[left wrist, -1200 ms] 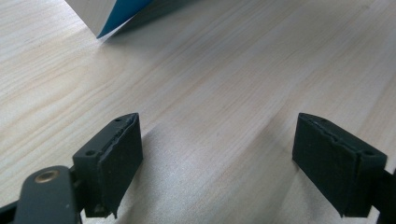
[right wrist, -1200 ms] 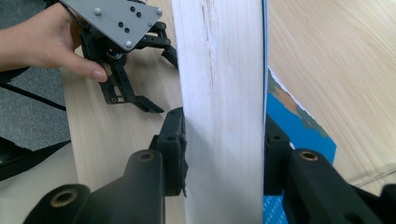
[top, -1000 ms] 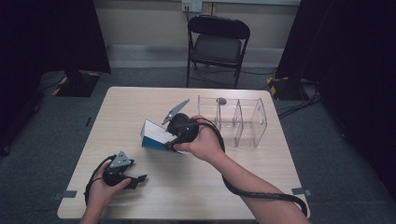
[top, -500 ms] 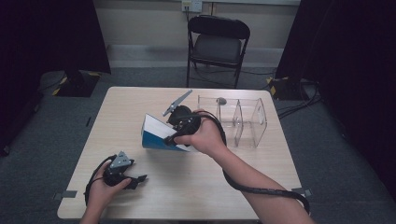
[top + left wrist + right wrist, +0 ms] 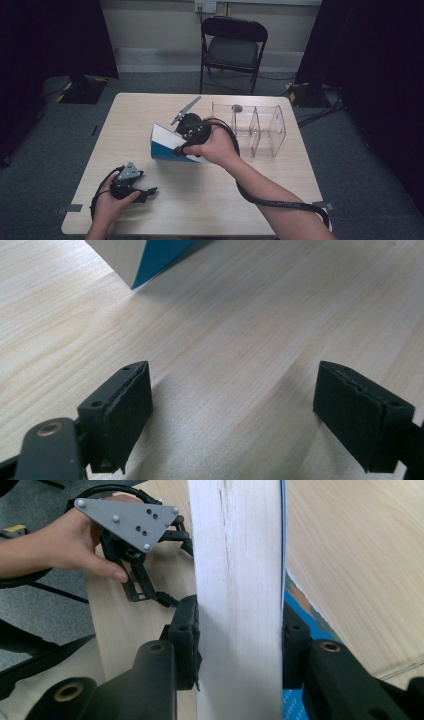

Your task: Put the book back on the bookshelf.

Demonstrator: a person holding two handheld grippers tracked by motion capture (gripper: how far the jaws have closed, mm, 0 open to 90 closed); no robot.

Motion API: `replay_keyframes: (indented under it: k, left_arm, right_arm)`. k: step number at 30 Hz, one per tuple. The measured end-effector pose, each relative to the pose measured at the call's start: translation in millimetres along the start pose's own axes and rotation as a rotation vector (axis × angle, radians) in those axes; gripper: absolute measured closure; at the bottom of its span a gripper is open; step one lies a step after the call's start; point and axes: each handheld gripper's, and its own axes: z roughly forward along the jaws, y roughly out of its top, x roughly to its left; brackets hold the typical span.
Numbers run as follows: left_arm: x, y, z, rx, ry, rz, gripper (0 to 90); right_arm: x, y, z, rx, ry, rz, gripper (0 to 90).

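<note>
A white and blue box (image 5: 164, 144) hangs tilted over the middle of the table, one lower edge at or near the wood. My right gripper (image 5: 178, 148) is shut on it, and in the right gripper view its black pads (image 5: 186, 630) press both sides of the box's white face (image 5: 235, 570). My left gripper (image 5: 148, 193) rests on the table at the near left. It is open, with bare wood between its jaws (image 5: 245, 410). The box's blue corner (image 5: 150, 260) lies ahead of it. The left gripper (image 5: 176, 577) and its hand also appear behind the box.
A clear plastic container (image 5: 272, 131) with several compartments stands right of the box, with a small grey thing (image 5: 237, 107) at its far rim. A black folding chair (image 5: 232, 50) stands beyond the table (image 5: 210, 200). Bare wood lies between the two hands.
The right hand has shifted slightly right and turned, tipping the box so that more of its white face shows. The left hand has stayed still.
</note>
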Motion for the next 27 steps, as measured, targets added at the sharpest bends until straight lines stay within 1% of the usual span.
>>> replay_keyframes:
  k: [1, 4, 6, 7, 9, 13, 17, 19, 20, 23, 24, 27]
  left_arm:
    - [0.0, 0.0, 0.0, 0.0, 0.0, 0.0, 15.6]
    - [0.0, 0.0, 0.0, 0.0, 0.0, -0.001, 15.5]
    - [0.1, 0.0, 0.0, -0.001, 0.0, -0.002, 15.6]
    - [0.7, 0.1, -0.2, 0.0, -0.001, 0.006, 15.6]
    - [0.0, 0.0, 0.0, 0.0, 0.0, -0.001, 15.6]
    - [-0.3, 0.1, 0.2, -0.001, 0.001, 0.003, 15.6]
    - [0.0, 0.0, 0.0, 0.0, 0.0, 0.0, 15.6]
    - [1.1, 0.1, -0.4, 0.003, -0.001, 0.01, 15.6]
    - [0.7, 0.0, -0.1, -0.002, -0.001, 0.004, 15.6]
    - [0.1, -0.1, 0.0, -0.002, -0.001, -0.003, 15.6]
    - [0.1, -0.1, 0.0, -0.001, -0.001, -0.002, 15.6]
    - [-0.2, 0.0, 0.1, 0.0, 0.0, 0.002, 15.6]
  right_arm:
    - [0.6, 0.3, -0.6, -0.001, -0.001, -0.005, 61.9]
    - [2.0, 0.9, -3.7, 0.005, 0.009, 0.003, 61.9]
    - [2.5, 1.7, -8.1, 0.007, 0.02, 0.02, 61.8]
    - [1.8, 2.2, -10.2, 0.002, 0.024, 0.023, 61.8]
    - [-0.4, 3.2, -12.9, 0.001, 0.032, 0.039, 61.6]
    - [-3.6, 5.9, -11.5, -0.015, 0.036, 0.056, 61.3]
    - [-9.0, 10.8, -11.0, -0.021, 0.041, 0.054, 61.0]
    - [-11.7, 12.8, -10.9, -0.02, 0.044, 0.056, 60.8]
    - [-13.1, 14.0, -10.8, -0.02, 0.047, 0.058, 60.7]
    - [-16.8, 16.7, -10.0, -0.031, 0.044, 0.047, 60.4]
    - [-17.8, 17.6, -9.8, -0.03, 0.047, 0.051, 60.3]
    - [-21.4, 19.3, -8.9, -0.041, 0.047, 0.041, 59.9]
